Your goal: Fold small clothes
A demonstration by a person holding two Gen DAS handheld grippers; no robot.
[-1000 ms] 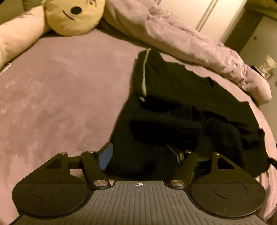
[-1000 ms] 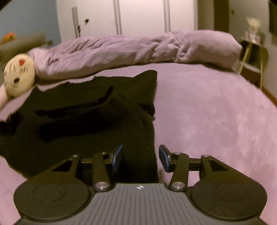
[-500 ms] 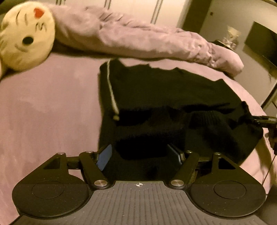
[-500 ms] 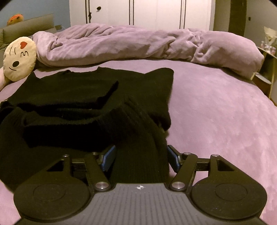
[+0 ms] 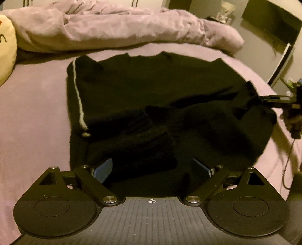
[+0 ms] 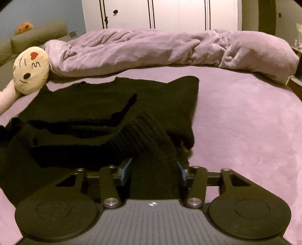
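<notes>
Left wrist view
- Surface: a mauve bed cover (image 5: pixel 37 116) fills the field, with a rumpled lilac duvet (image 5: pixel 120 28) bunched along its far edge.
- Task item: a black knit sweater (image 5: pixel 160 90) lies spread on the bed cover, centre to right of frame, with a pale stripe (image 5: pixel 78 96) running down its left edge.
- Sleeve: one ribbed sleeve (image 5: pixel 135 148) is folded across the body and ends between the fingers.
- Left gripper (image 5: pixel 153 168): released; its jaws have just been opening and stand wide, with sweater fabric lying between the blue pads (image 5: pixel 102 168) but neither pad pressing on it.
- Right gripper (image 5: pixel 264 99): visible at the right edge, its tips meeting a raised part of the sweater's right side.
- Other: part of a yellow plush toy (image 5: pixel 6 54) shows at the left edge.

Right wrist view
- Task item: the sweater (image 6: pixel 85 107) lies left of centre on the bed cover (image 6: pixel 245 122), near the duvet (image 6: pixel 169 49).
- Right gripper (image 6: pixel 153 172): clenched on the fabric; its jaws have just been closing, and a thick bunch of black knit with a ribbed cuff (image 6: pixel 139 135) is pinched between the pads.
- Background: the plush toy (image 6: pixel 31 69) rests at the left beside the duvet; white wardrobe doors (image 6: pixel 160 14) stand behind the bed.
</notes>
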